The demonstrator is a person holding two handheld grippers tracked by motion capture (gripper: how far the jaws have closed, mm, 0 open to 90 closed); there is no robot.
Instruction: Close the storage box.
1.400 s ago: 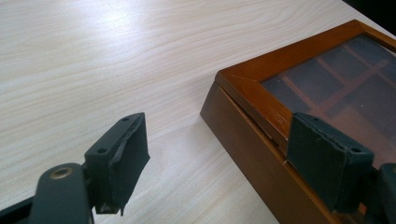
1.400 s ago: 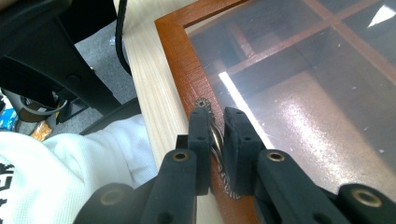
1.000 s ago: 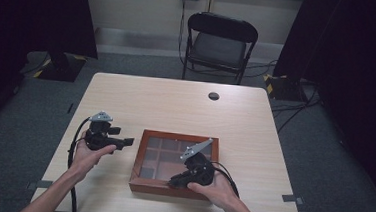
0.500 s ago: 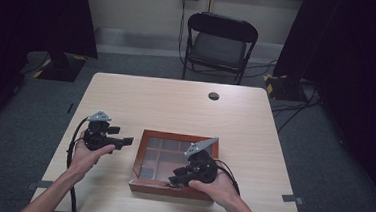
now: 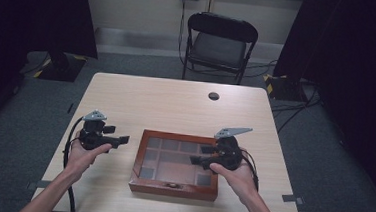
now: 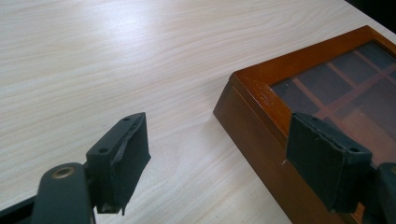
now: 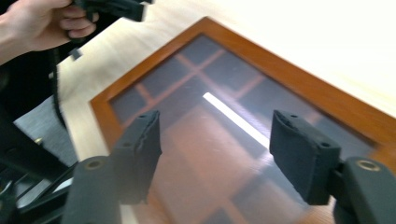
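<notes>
High view: on a pale wooden counter (image 5: 176, 100), a glass-lidded, reddish-brown wooden box (image 5: 176, 163) lies between the left gripper (image 5: 121, 140) and right gripper (image 5: 194, 160).

Left gripper view: fingers (image 6: 120, 161) apart, box corner beside the right one.

Right gripper view: fingers (image 7: 299, 154) apart above the lid.

**Two black hand-held grippers, bare forearms**

The left black two-jaw gripper (image 5: 116, 141) and right black two-jaw gripper (image 5: 198, 161) flank the reddish-brown wooden glass-lidded box (image 5: 174, 185). Each carries a grey three-cornered plate on top and trails a black cable looping back along the forearm. Seen up close, the jaws are matt black blocks with rough-edged rubbery pads, small screw holes, and a brass-coloured pivot pin at the base. The forearms show no sleeves
</notes>
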